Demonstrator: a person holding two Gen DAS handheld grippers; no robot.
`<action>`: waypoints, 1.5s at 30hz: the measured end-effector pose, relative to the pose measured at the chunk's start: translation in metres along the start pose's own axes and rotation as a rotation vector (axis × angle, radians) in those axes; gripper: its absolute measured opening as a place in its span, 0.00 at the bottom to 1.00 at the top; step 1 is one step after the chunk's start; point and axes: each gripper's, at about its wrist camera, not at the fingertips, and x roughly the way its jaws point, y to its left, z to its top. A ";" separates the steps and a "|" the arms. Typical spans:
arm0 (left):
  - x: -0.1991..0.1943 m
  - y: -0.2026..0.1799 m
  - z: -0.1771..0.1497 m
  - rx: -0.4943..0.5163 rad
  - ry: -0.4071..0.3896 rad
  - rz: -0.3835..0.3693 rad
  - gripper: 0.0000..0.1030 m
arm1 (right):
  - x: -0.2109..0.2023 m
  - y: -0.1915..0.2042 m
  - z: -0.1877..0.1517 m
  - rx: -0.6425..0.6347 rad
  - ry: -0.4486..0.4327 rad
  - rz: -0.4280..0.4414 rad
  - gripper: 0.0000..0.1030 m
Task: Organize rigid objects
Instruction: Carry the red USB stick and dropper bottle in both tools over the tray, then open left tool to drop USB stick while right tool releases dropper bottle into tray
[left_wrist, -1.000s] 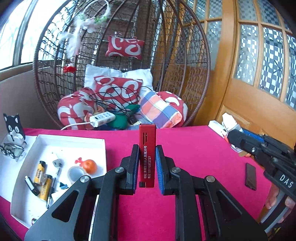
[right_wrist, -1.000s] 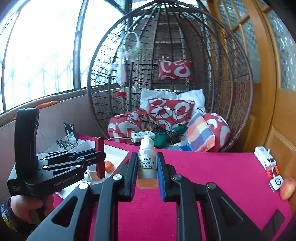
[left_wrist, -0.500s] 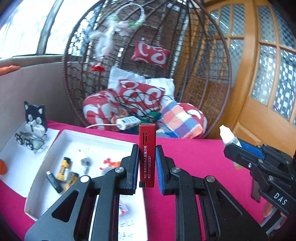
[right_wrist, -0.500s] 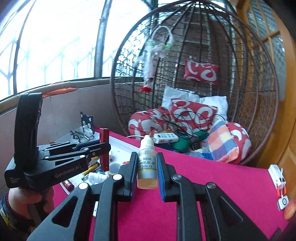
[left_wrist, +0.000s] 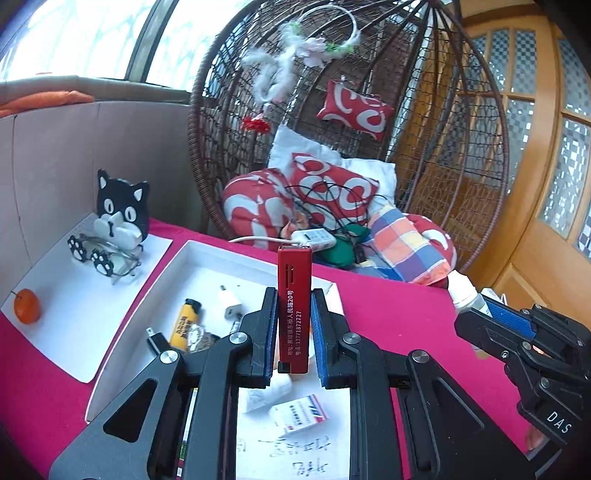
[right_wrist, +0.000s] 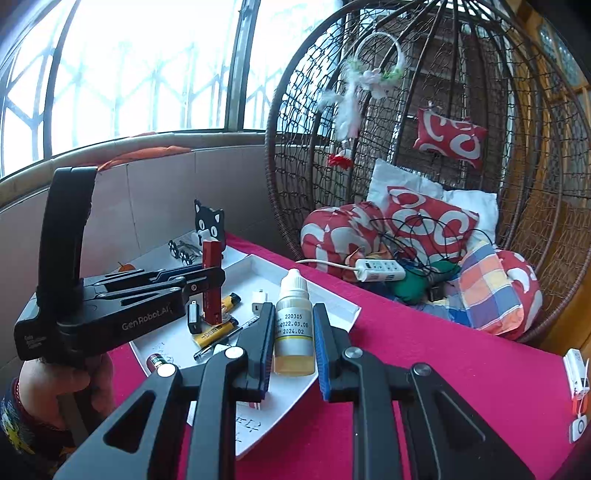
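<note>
Over white tray (left_wrist: 207, 254), two lighters (right_wrist: 218, 330), one charger plug (left_wrist: 231, 306)

Matt black plastic left gripper (left_wrist: 293, 341) clamps a smooth satin-red lighter (left_wrist: 294, 306), right gripper (right_wrist: 294, 349) a glossy translucent plastic dropper bottle (right_wrist: 294, 328) with paper label, over fuzzy magenta tablecloth (right_wrist: 424, 354), smooth white cardboard tray (left_wrist: 218, 258), woven wicker chair (left_wrist: 461, 155), varnished wooden door (left_wrist: 535, 236).
</note>
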 end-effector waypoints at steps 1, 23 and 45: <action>0.001 0.003 -0.001 -0.004 0.003 0.002 0.16 | 0.003 0.001 0.000 -0.001 0.005 0.004 0.18; 0.029 0.075 -0.018 -0.106 0.097 0.120 0.16 | 0.094 0.044 -0.005 -0.019 0.162 0.092 0.18; 0.030 0.064 -0.020 -0.055 0.074 0.254 1.00 | 0.088 0.030 -0.029 0.050 0.106 -0.035 1.00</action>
